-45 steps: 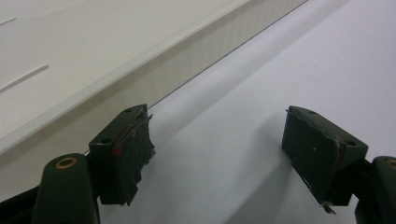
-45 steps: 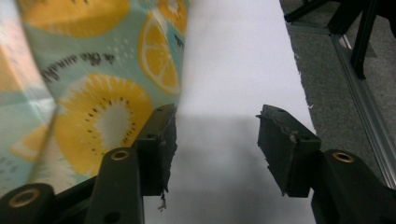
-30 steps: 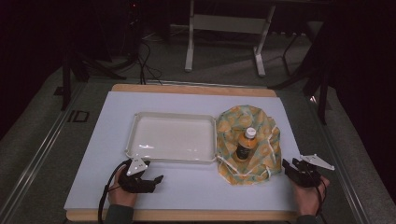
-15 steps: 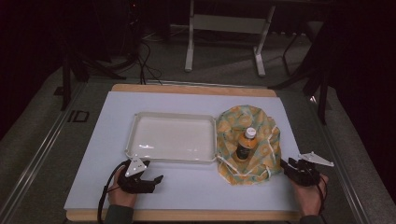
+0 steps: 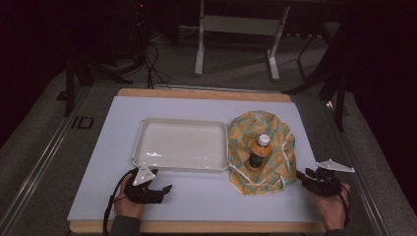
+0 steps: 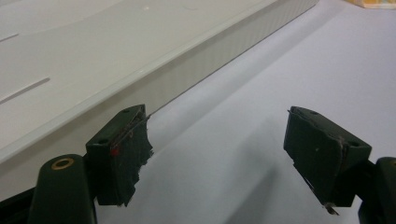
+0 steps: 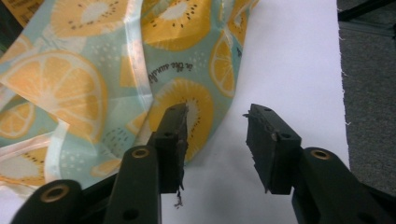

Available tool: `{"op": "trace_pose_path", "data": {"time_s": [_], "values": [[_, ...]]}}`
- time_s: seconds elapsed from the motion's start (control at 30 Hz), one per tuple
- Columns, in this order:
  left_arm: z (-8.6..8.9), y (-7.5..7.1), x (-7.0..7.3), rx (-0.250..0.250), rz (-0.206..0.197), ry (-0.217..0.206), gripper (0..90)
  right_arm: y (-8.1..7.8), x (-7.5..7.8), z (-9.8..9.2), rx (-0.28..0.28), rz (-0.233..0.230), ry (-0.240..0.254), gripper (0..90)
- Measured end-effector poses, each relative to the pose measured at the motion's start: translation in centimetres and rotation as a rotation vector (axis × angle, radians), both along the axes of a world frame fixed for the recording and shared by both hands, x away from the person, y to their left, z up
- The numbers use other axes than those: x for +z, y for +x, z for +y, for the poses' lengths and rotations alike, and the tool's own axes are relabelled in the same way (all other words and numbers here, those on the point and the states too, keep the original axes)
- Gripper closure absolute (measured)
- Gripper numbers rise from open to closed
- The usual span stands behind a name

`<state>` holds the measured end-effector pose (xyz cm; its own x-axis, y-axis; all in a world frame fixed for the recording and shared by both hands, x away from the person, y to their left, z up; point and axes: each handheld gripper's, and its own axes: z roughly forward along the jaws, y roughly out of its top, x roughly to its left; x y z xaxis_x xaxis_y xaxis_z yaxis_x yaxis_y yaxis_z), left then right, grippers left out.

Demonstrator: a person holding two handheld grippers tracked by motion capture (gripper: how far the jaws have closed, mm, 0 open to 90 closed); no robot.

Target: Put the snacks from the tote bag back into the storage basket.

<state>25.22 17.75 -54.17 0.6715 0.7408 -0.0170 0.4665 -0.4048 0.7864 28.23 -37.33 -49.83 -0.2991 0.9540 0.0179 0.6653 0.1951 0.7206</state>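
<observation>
Fruit-print cloth (image 5: 268, 142) soft, floppy, probably light; pinch loose edge. Bottle (image 5: 257, 152) upright on it. Both grippers released: left (image 5: 156, 191), right (image 5: 306, 180).

The counter (image 5: 196, 196) had a smooth, matt pale sheet over a wooden edge. The tray (image 5: 182, 167) looked like glossy white plastic, its outer wall finely textured. The cloth (image 5: 280, 157) was soft printed fabric, creased, with a fruit pattern. Both tongs, left (image 6: 219, 154) and right (image 7: 217, 149), carried matt black pads with frayed, rough edges.
</observation>
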Motion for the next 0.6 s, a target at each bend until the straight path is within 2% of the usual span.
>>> {"op": "trace_pose_path", "data": {"time_s": [0.2,0.3,0.4,0.6], "values": [[-0.1,0.0,0.0,-0.002,0.0,0.011,22.3,0.4,1.2,0.2,0.022,0.012,-0.031,56.3],[-0.1,0.0,0.0,0.0,0.0,0.011,22.3,0.7,2.3,0.4,0.038,0.012,-0.068,56.1],[-0.1,0.0,0.0,0.001,-0.002,0.008,22.3,0.9,2.9,0.5,0.042,0.009,-0.084,56.0],[-0.1,0.0,0.0,-0.002,0.0,0.008,22.3,1.2,3.6,0.8,0.068,0.028,-0.116,55.3]]}}
